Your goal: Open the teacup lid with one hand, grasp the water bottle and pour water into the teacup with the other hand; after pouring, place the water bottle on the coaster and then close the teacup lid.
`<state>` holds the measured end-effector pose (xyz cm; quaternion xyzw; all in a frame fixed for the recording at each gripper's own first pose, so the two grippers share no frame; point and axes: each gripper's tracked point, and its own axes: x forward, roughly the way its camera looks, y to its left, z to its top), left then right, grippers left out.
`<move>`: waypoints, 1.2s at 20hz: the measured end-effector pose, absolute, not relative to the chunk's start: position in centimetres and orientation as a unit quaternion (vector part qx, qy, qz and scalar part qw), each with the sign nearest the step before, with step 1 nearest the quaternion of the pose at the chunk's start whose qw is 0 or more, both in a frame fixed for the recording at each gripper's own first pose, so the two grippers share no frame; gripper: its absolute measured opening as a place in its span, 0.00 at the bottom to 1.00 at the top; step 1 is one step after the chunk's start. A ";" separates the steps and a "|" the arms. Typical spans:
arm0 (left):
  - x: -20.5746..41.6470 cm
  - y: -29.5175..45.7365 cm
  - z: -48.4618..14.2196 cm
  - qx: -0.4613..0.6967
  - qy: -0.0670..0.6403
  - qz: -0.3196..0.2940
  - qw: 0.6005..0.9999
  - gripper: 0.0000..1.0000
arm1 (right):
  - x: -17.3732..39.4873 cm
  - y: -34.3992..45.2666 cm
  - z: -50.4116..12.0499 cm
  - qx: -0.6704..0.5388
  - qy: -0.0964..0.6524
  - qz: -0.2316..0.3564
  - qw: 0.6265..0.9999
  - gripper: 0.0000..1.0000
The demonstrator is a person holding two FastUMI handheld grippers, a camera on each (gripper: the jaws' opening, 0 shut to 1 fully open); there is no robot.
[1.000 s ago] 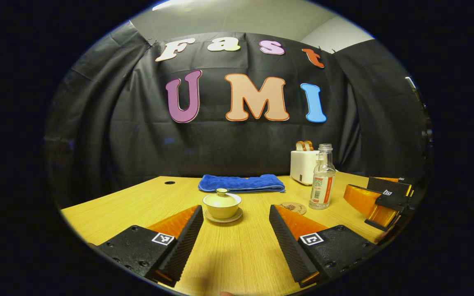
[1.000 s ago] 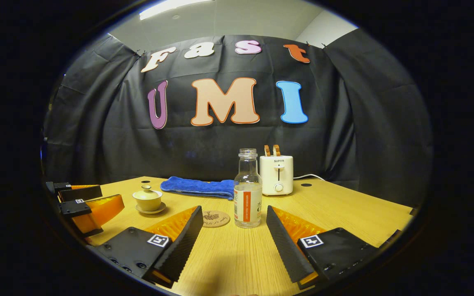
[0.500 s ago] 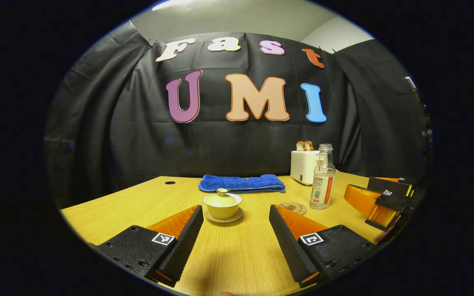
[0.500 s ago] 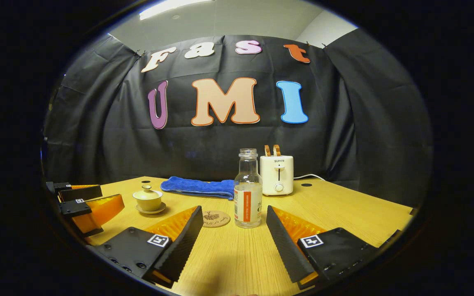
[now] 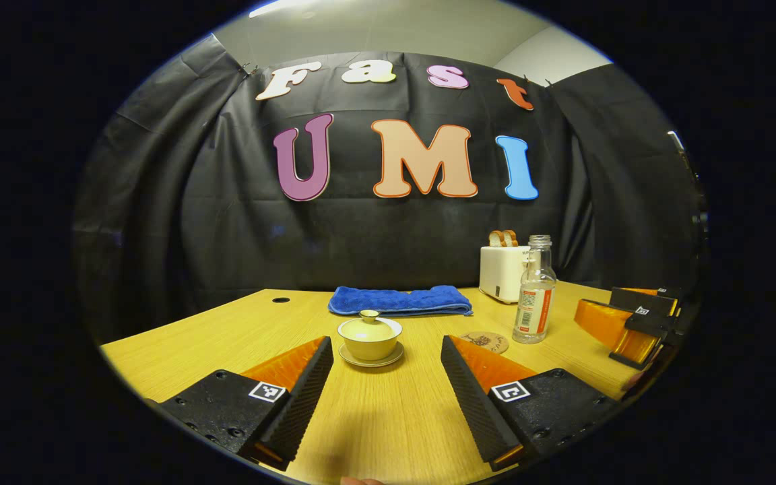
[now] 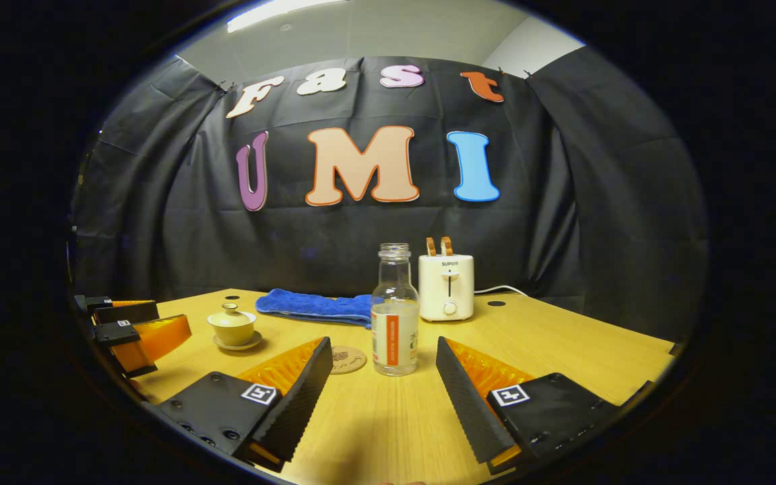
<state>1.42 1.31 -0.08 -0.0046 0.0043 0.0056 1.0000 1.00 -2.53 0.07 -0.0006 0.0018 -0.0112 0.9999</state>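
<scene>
Left gripper view puts the teacup (image 5: 370,339) straight ahead on its saucer (image 5: 371,357), the lid (image 5: 369,327) seated on top with its small knob up, resting on the wooden table (image 5: 226,337) just beyond the spread fingers of the left gripper (image 5: 388,364), which holds nothing and touches nothing. To the cup's right lies the round coaster (image 5: 484,341), bare, and just beside that stands the water bottle (image 5: 534,291), upright, uncapped, with a little water low in it and an orange-striped label. Behind the cup a folded blue towel (image 5: 399,300) lies along the far edge of the table, and a white toaster (image 5: 502,271) with two slices sticking up sits behind the bottle. The right gripper (image 5: 630,316) shows at the far right edge of this view, above the table. Right gripper view has the water bottle (image 6: 394,312) standing nearly centred ahead of the right gripper (image 6: 384,364), whose fingers are wide apart and empty, short of the bottle. The coaster (image 6: 347,359) lies just left of the bottle's base, near it; whether they touch cannot be told. Farther left the lidded teacup (image 6: 232,326) sits on its saucer, with the left gripper (image 6: 133,329) near it at the left edge. The towel (image 6: 314,306) and the toaster (image 6: 446,286) stand behind.
</scene>
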 end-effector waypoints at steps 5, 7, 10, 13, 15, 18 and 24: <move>4.9 3.7 -1.3 -0.035 0.060 0.006 0.998 0.95 | 2.1 -5.8 0.1 -0.001 0.002 -0.036 0.999 0.95; 6.4 5.2 0.1 -0.029 0.058 0.017 0.998 0.95 | 2.4 -7.0 0.1 -0.002 0.001 -0.047 0.999 0.97; 9.0 6.1 1.8 -0.031 0.069 0.019 0.997 0.95 | 2.8 -8.8 0.2 -0.003 0.000 -0.062 0.998 0.99; 11.6 6.3 2.9 -0.028 0.083 0.022 0.996 0.95 | 3.1 -10.2 0.2 -0.003 0.001 -0.075 0.997 0.99; 13.2 5.8 3.2 -0.010 0.089 0.021 0.996 0.95 | 3.1 -10.8 0.3 -0.004 -0.001 -0.080 0.997 0.98; 15.1 4.3 2.3 -0.002 0.109 0.007 0.994 0.95 | 3.1 -11.0 0.3 -0.004 -0.001 -0.081 0.997 0.96; 16.2 5.1 -0.1 -0.013 0.129 0.033 0.991 0.96 | 3.1 -11.4 0.3 -0.004 0.000 -0.081 0.997 0.95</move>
